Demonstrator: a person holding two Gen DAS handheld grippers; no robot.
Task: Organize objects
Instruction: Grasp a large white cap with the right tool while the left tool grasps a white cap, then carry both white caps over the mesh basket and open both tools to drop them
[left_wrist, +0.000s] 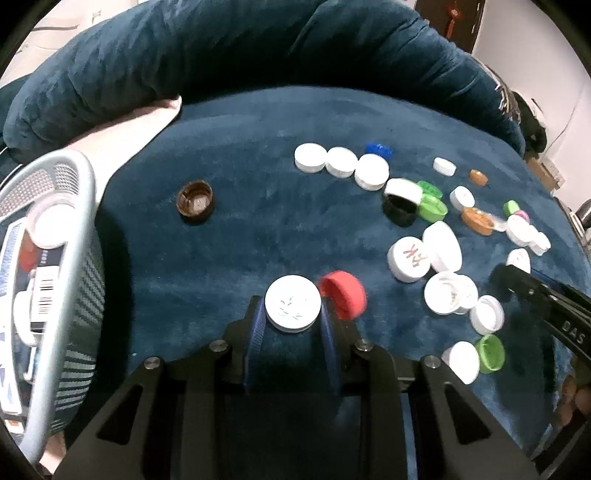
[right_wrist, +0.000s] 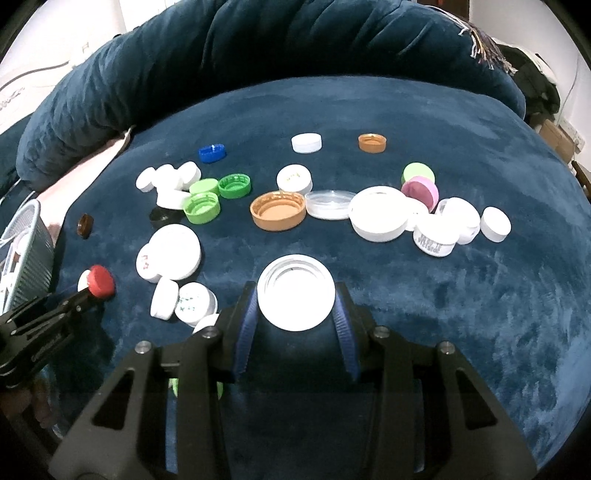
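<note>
1. At the far left, a pale mesh basket (left_wrist: 55, 236) stands on the dark blue cushioned seat (left_wrist: 258, 140), already holding a few caps and a barcoded item. I judge it the place the caps are sorted into.
2. Right of the basket, a brown cap (left_wrist: 195, 202) lies alone, open side up.
3. My left tongs (left_wrist: 293, 314) are clamped on a white printed cap (left_wrist: 293, 303), blue pads pressed against both its sides. A red cap (left_wrist: 343, 294) sits tilted against the right pad and looks blurred.
4. The risk here: that red cap may be caught on the pad, ride along as I carry, then drop and roll off the soft seat.
5. Further right lies the main scatter: white, green, black and orange caps (right_wrist: 279, 211), many touching or overlapping.
6. My right tongs (right_wrist: 295, 306) are clamped on a wide white cap (right_wrist: 296, 297), hollow side up, just short of that scatter.
7. The risk here: the pads grip only the rim's edges, so a tilt could let the cap slip free into the pile.
8. With the two tongs near each other, crossing toward the basket could make them collide.
</note>
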